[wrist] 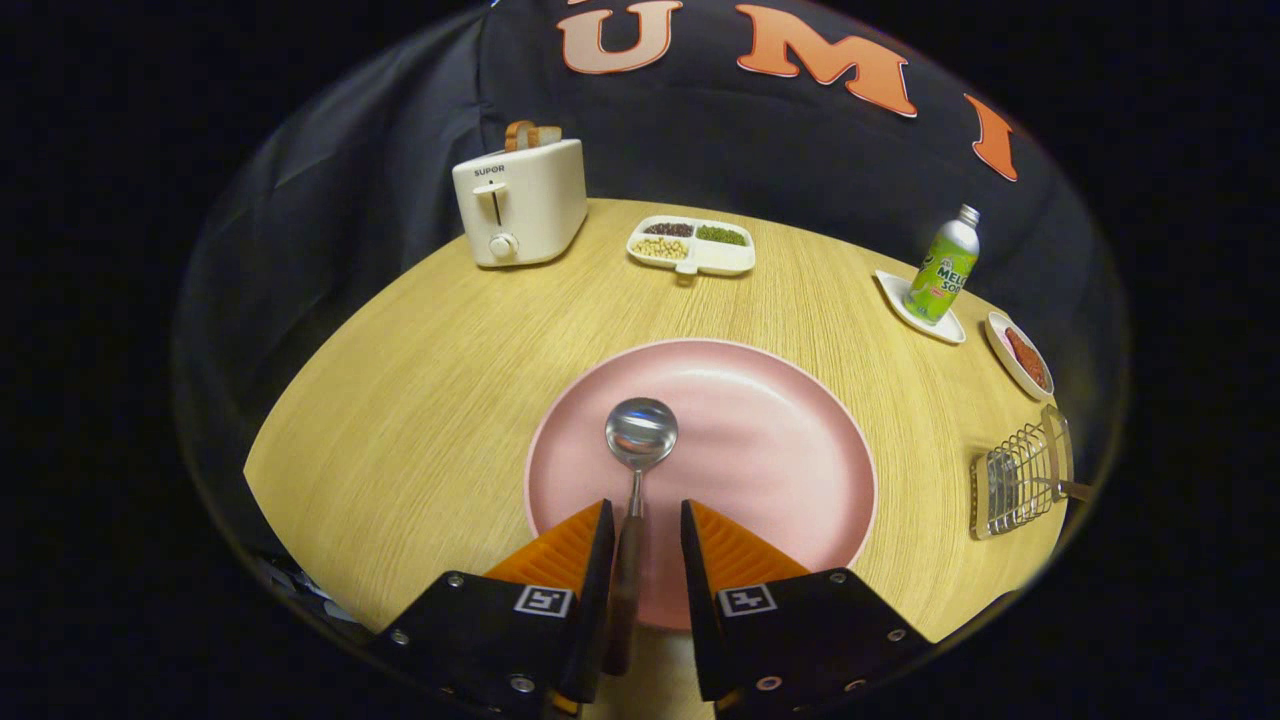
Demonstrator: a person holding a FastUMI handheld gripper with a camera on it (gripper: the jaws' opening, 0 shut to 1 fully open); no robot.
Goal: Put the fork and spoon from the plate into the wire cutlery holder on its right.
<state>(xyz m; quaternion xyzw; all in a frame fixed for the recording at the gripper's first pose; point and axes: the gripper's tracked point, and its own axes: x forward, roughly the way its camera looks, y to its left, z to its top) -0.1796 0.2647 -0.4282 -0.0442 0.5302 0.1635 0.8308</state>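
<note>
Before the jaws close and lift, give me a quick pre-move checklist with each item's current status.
1. Spoon handle lies between the gripper jaws: ok.
2. Both jaws pressing on the handle: not ok, a gap shows on the right side.
3. Spoon bowl resting on the pink plate: ok.
4. Wire cutlery holder stands to the plate's right: ok.
5. Fork already in the holder: cannot tell; something brown sticks out of it.
6. Bottle stands beyond the holder, off the direct path: ok.

My one camera rides the gripper [645, 520], looking forward and steeply down along its fingers, close above the plate [760, 420]. The toaster [520, 205] sits far off at eleven o'clock, the wire holder [1020, 480] at three.
</note>
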